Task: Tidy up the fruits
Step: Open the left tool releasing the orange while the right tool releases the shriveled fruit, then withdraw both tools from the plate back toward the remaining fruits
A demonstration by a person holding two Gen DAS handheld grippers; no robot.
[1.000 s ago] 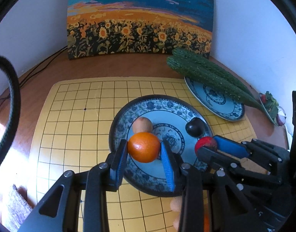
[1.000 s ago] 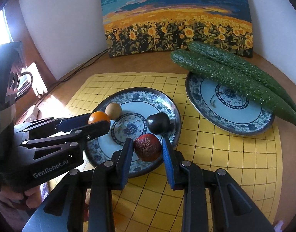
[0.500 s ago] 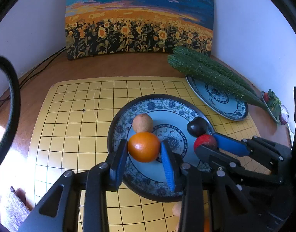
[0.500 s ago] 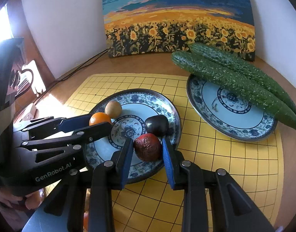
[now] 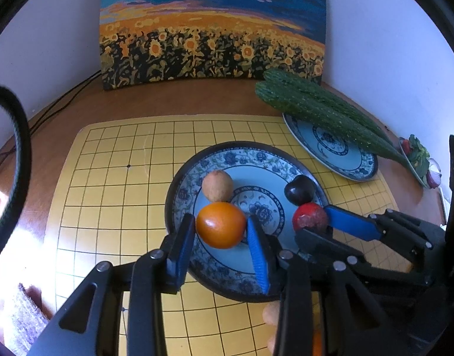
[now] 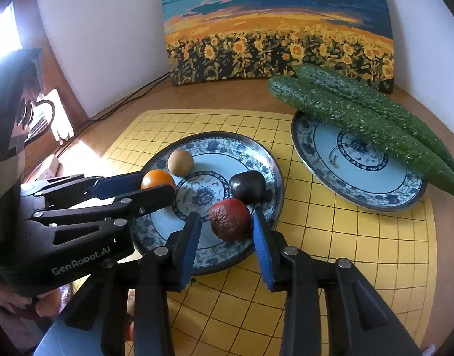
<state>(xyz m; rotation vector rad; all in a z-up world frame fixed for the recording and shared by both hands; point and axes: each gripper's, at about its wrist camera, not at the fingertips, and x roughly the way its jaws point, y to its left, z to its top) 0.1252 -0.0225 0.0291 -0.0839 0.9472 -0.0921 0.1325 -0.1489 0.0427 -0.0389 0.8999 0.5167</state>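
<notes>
Daylight poured in from the left, glare bleached the desk (image 6: 78,154) there; fisheye edges bent, went dark.

Orange fruit (image 5: 220,225) between blue pads (image 5: 258,255) of left gripper (image 5: 221,249). Wrinkled red fruit (image 6: 229,219) between right gripper (image 6: 227,237) pads; beyond it dark purple fruit (image 6: 247,186), tan fruit (image 6: 180,162). Blue-white floral plate (image 6: 256,151) under; yellow black-gridded board (image 6: 345,237); speckled green cucumbers (image 6: 360,118).

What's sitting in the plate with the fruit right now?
The plate holds an orange, a tan fruit, a dark plum and a wrinkled red fruit. Gripper fingers hide its near rim.
</notes>
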